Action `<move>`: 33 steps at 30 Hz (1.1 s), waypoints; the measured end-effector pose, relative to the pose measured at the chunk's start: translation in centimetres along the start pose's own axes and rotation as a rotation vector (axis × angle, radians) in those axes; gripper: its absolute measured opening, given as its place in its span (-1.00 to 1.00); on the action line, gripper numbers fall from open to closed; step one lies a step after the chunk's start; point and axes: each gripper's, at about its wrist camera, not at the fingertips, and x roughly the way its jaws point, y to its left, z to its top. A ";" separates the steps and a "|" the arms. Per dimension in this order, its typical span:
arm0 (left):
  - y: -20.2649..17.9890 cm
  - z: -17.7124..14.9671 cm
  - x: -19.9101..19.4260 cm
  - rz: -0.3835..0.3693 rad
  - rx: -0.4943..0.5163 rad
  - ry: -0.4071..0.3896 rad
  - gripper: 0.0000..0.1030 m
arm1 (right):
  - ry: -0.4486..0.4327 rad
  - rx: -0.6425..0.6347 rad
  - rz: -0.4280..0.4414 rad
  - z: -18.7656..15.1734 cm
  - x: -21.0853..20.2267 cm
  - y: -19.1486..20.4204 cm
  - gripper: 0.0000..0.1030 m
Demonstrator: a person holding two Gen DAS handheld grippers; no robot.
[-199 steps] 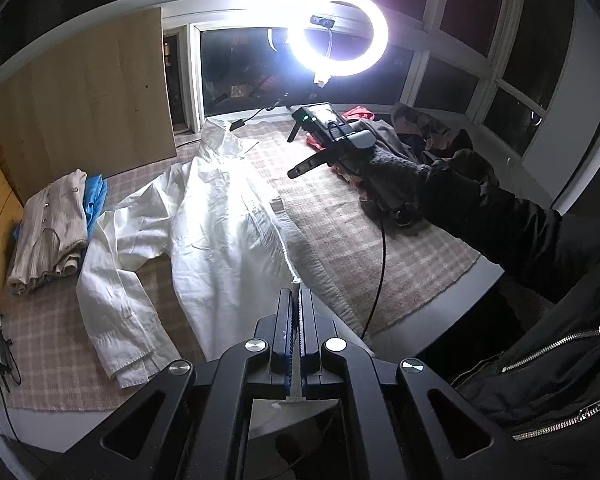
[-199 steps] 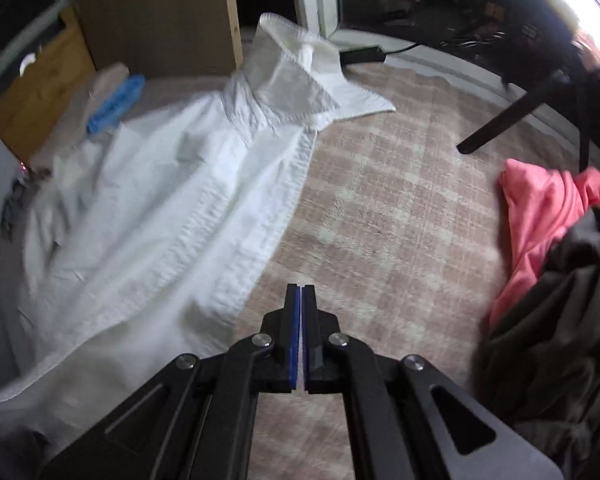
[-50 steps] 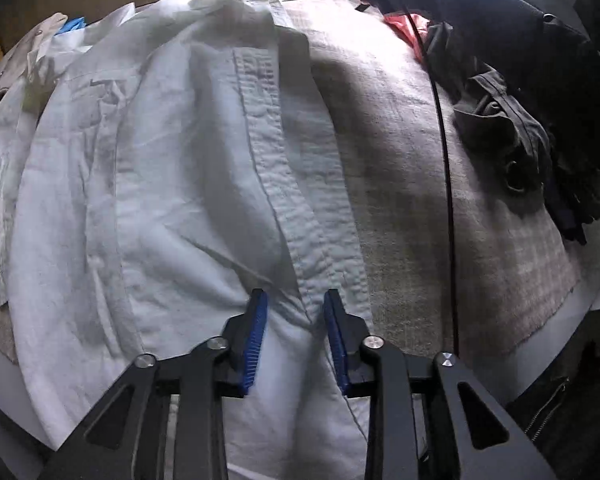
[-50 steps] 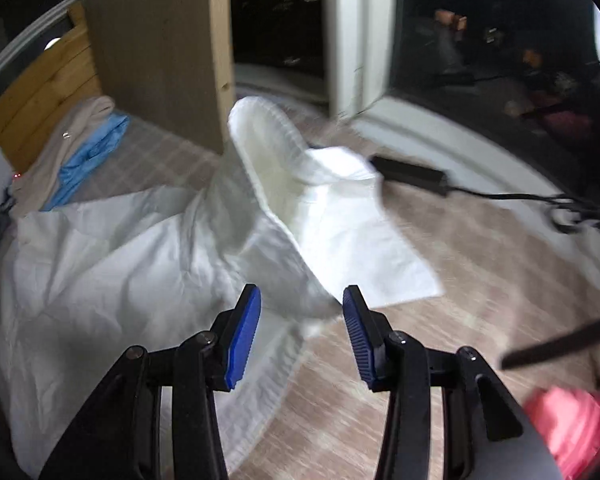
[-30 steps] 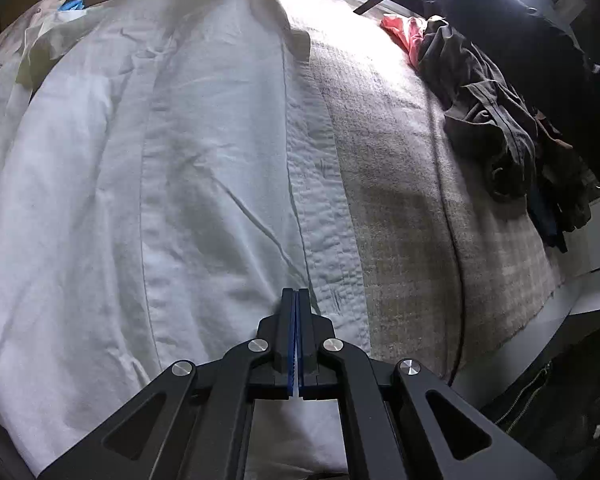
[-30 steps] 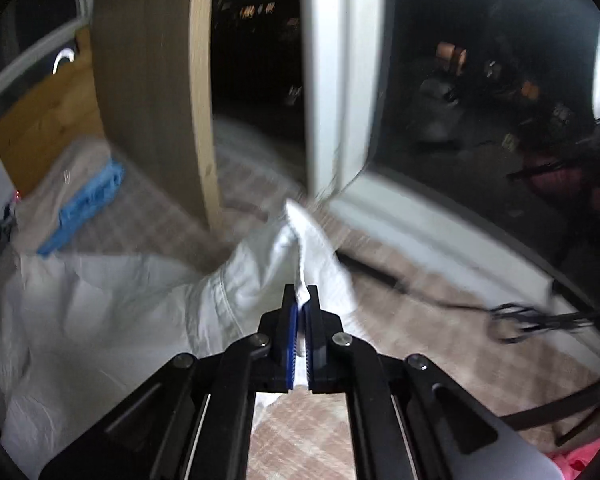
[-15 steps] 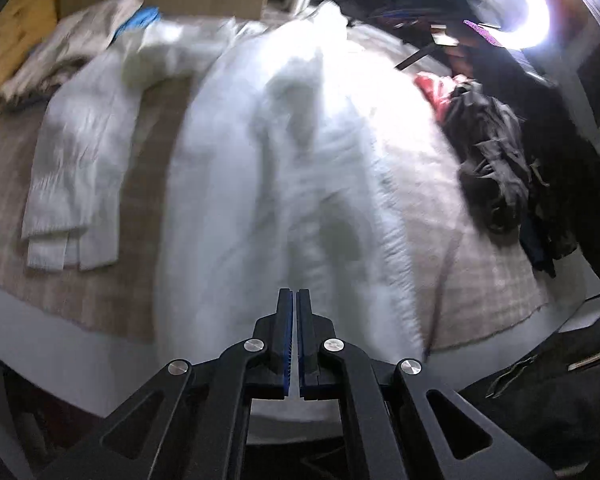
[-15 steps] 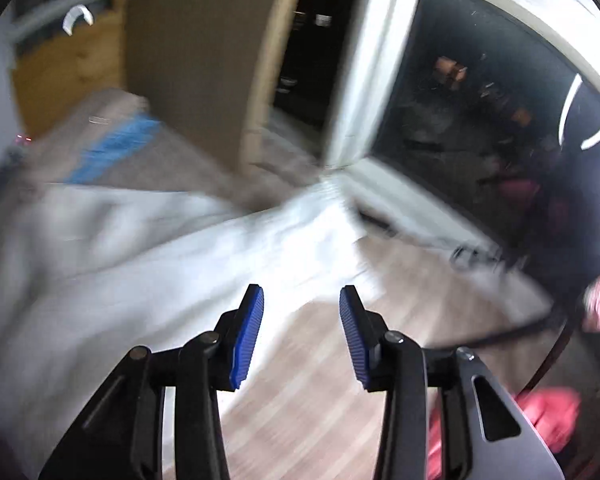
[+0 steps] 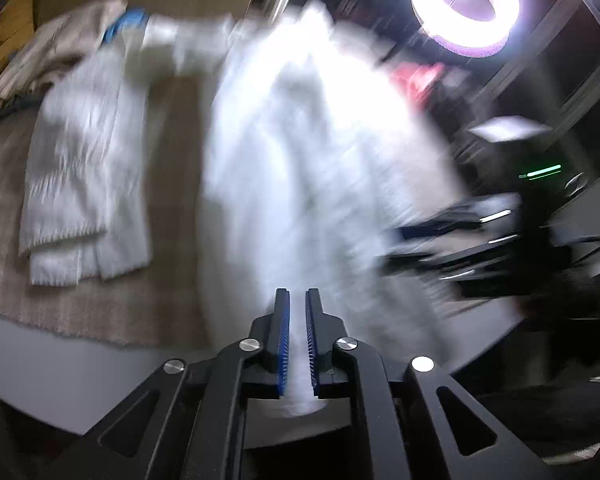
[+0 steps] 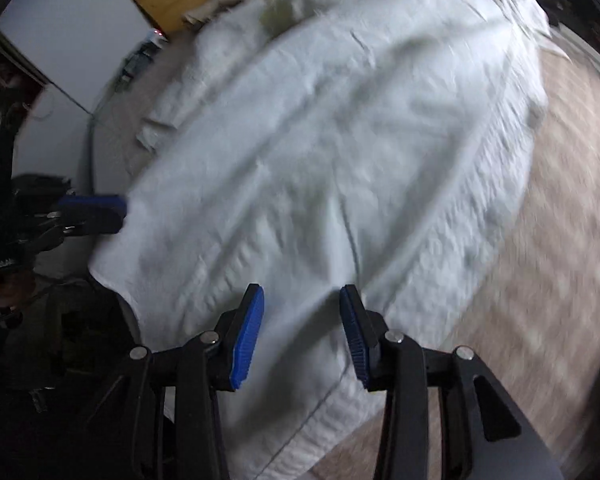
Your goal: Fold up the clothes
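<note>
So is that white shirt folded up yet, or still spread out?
Spread out. The white shirt lies open across the checked cloth, one sleeve stretched aside.
</note>
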 end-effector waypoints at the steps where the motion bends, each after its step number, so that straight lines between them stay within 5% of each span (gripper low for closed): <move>1: 0.5 -0.4 0.2 0.010 -0.001 0.012 -0.97 | 0.012 0.016 -0.017 -0.6 0.0 0.1 -0.24; 7: 3.5 -2.2 -2.5 0.045 -0.044 -0.039 -0.95 | 0.037 0.112 -0.126 -2.3 -3.6 -0.6 -0.24; 11: 3.9 -2.4 -3.6 -0.046 -0.092 -0.099 -0.39 | -0.068 0.127 -0.062 1.3 -6.7 1.4 -0.24; 15: 2.9 -3.0 -2.4 -0.125 -0.090 -0.115 -0.39 | -0.108 0.047 -0.076 6.3 -6.8 5.1 -0.16; 17: 2.1 -3.4 -1.3 -0.123 -0.104 -0.117 -0.48 | -0.116 0.003 -0.090 8.1 -5.6 7.5 -0.12; 18: 1.9 -3.6 -1.4 -0.125 -0.107 -0.134 -0.84 | -0.114 -0.014 -0.101 9.1 -4.6 8.5 -0.12; 19: 1.6 -3.8 -1.6 -0.128 -0.111 -0.151 -0.95 | -0.109 -0.022 -0.110 10.0 -3.7 9.1 -0.12; 28: -1.5 -4.9 -2.2 -0.186 -0.073 -0.231 -0.98 | 0.042 -0.064 -0.271 13.0 3.2 6.9 -0.12; 33: -2.4 -4.8 -1.5 -0.151 -0.044 -0.226 -0.98 | 0.003 -0.061 -0.157 14.4 0.6 8.8 -0.12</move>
